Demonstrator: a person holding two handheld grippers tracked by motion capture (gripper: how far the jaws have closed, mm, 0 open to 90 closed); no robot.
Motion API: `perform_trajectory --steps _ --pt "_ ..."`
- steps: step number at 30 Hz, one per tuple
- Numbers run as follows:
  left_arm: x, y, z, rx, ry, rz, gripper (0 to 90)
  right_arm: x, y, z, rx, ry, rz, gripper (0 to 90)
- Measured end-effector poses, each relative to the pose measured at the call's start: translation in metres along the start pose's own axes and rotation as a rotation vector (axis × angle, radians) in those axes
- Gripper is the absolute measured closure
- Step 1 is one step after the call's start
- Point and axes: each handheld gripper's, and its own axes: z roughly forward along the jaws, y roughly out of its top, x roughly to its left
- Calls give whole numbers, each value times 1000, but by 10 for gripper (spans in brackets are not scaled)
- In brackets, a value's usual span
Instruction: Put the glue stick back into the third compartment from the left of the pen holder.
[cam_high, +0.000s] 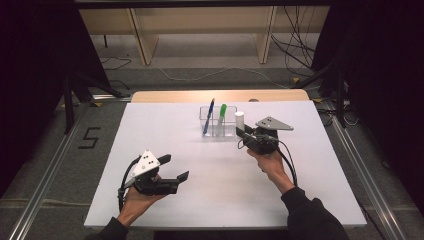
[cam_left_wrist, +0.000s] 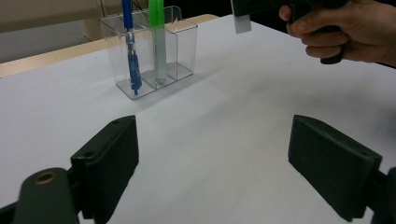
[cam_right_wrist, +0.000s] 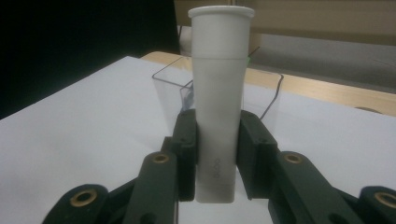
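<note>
A clear plastic organiser (cam_high: 216, 131) (cam_left_wrist: 184, 35) (cam_right_wrist: 168, 84) with three compartments stands at the back middle of the white table. A blue pen (cam_high: 208, 116) (cam_left_wrist: 131, 51) leans in its left compartment and a green marker (cam_high: 221, 118) (cam_left_wrist: 159, 42) in the middle one. My right gripper (cam_high: 241, 133) (cam_right_wrist: 217, 156) is shut on an upright white tube (cam_high: 239, 120) (cam_right_wrist: 218, 102) (cam_left_wrist: 242, 22), held just right of the organiser. My left gripper (cam_high: 174, 168) (cam_left_wrist: 212, 154) hovers open at the front left, with nothing between its jaws.
The white table surface (cam_high: 215, 175) runs wide between both hands. A wooden edge (cam_high: 165, 95) lines its far side. Cables lie on the floor (cam_high: 300, 45) behind, and metal rails flank the table.
</note>
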Motion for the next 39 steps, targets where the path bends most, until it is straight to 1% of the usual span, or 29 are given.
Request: perform_trajectory --steps 3,6,9,13,16,21,23,26,29,34,39 --pt "0 0 0 3 2 6 156 -2 5 8 -4 -1 28 712" --pt "0 0 1 5 1 5 156 -3 11 15 -4 -13 24 712" --pt "-1 -1 1 9 3 7 156 -6 15 22 -10 -13 50 712" --pt "-1 0 1 8 4 14 156 -8 22 30 -11 -29 59 712" --pt "-1 0 1 2 6 9 156 -10 26 36 -12 -38 58 712" --pt "-1 0 1 -2 1 11 156 -13 31 47 -12 -51 74 712" --pt "-1 0 1 -6 1 6 156 -13 32 50 -8 -61 72 712" --pt "-1 0 1 -3 4 12 156 -13 33 56 0 -70 66 712" --pt "-1 0 0 -8 9 4 156 -11 35 61 8 -82 58 712" --pt "-1 1 0 -15 6 3 156 -11 38 67 13 -100 41 712" --pt "-1 0 1 -13 5 3 156 -12 38 74 29 -126 32 712"
